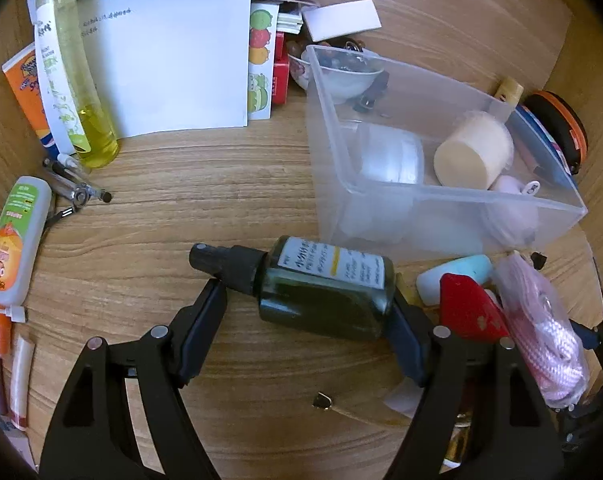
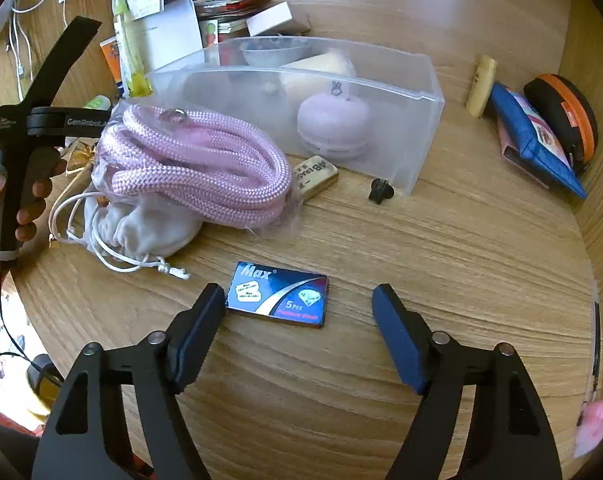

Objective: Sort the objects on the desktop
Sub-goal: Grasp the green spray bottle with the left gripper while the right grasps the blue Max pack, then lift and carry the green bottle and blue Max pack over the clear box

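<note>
Both views are bright and evenly lit, with soft daylight falling across the wooden desk (image 2: 441, 240). Shadows are faint and short. A pale sheen lies on the clear plastic box (image 1: 441, 200), and its walls blur whatever sits behind them. Fisheye distortion bends the wood grain into arcs, and dark vignetting fills the corners. The centre is sharp; the outer edges smear slightly.

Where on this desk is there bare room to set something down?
Bare wood lies between the white paper and the dark spray bottle, left of the clear bin. More lies right of the blue blade box, toward the blue pouch. It is crowded around the pink rope and inside the bin.
</note>
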The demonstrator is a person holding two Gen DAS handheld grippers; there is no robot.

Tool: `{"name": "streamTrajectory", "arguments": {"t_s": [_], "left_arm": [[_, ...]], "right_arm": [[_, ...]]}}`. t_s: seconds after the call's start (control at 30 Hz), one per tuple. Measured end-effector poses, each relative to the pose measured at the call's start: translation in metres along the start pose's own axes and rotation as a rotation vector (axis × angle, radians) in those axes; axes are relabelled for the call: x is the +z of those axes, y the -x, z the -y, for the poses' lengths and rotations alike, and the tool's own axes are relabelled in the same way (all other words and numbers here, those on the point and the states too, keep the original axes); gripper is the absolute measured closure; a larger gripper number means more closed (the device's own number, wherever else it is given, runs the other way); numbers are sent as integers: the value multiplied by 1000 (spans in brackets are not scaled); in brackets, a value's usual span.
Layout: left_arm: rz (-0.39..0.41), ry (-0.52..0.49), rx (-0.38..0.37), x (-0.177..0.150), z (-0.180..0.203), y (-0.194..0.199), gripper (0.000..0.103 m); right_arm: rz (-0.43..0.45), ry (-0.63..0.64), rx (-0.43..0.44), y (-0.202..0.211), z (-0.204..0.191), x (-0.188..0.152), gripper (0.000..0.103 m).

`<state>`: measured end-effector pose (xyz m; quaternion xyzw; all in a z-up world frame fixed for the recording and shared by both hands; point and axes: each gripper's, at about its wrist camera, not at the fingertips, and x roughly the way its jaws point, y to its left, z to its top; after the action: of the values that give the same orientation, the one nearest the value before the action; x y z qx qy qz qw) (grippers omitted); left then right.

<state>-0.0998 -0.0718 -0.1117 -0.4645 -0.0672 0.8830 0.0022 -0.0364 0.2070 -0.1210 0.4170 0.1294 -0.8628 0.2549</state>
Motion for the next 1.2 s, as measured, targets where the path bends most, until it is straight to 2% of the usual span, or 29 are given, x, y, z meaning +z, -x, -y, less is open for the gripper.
{"name": "streamTrajectory", "arguments": {"t_s": [0.1,0.17,0.23,0.5,0.87,1.2], "left_arm": [[9,6,7,2,1,-2,27],[21,10,13,1,0,-3,27],[36,11,19,0,0,-3,27],[120,-1,85,-3,2,10,27],[208,31,89,-7,-1,44,27],[345,38,65,0,6,100,27]], "right_arm": [[9,1,0,1,2,1,41],[12,3,3,2,3,2,54],[11,4,3,3,5,3,59],[8,-24,7,6,15,3,59],[76,-29,-27,27,22,18,59],[180,12,-46,51,25,54,59]]}}
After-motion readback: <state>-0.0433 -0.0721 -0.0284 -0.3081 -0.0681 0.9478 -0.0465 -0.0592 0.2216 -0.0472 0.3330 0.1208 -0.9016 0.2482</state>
